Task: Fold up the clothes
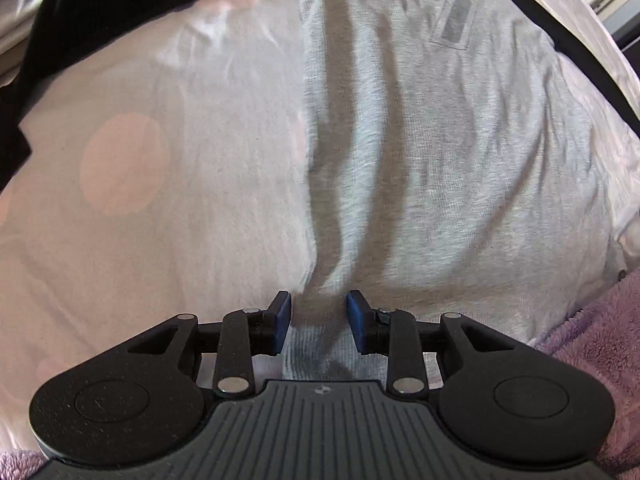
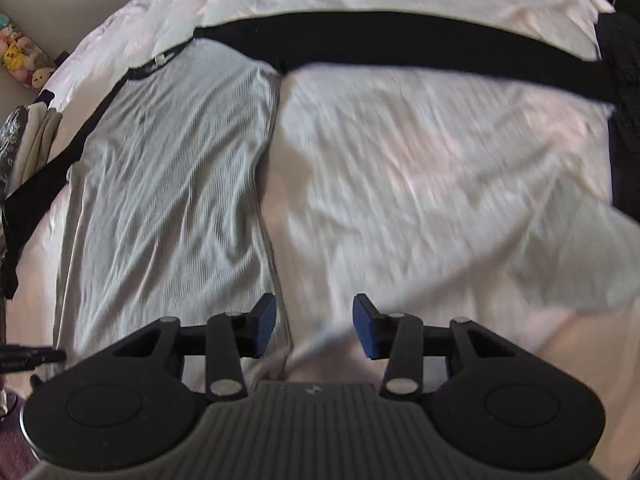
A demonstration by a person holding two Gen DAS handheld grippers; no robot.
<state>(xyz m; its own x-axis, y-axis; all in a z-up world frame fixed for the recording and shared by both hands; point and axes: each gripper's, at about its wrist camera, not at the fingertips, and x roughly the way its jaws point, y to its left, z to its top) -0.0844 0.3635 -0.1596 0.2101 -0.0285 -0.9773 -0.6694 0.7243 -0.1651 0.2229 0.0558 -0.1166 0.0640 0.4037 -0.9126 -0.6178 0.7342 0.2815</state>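
A light grey T-shirt [image 1: 420,168] with black sleeves and a grey chest print lies spread on a pale bed sheet [image 1: 140,220]. My left gripper [image 1: 319,322] is open, low over the shirt's near hem, with the hem cloth between its blue pads but not clamped. In the right wrist view the grey shirt [image 2: 168,184] lies flat at left, one black sleeve [image 2: 400,48] stretched across the far side. My right gripper [image 2: 314,328] is open over the shirt's right edge, and a blurred fold of pale cloth [image 2: 328,336] lies between its pads.
A purple fleece blanket [image 1: 592,344] lies at the near right of the bed. Folded clothes [image 2: 28,140] and small plush toys [image 2: 20,60] sit at the far left. The pale sheet [image 2: 440,184] is wrinkled to the right. A dark object [image 2: 28,358] pokes in at left.
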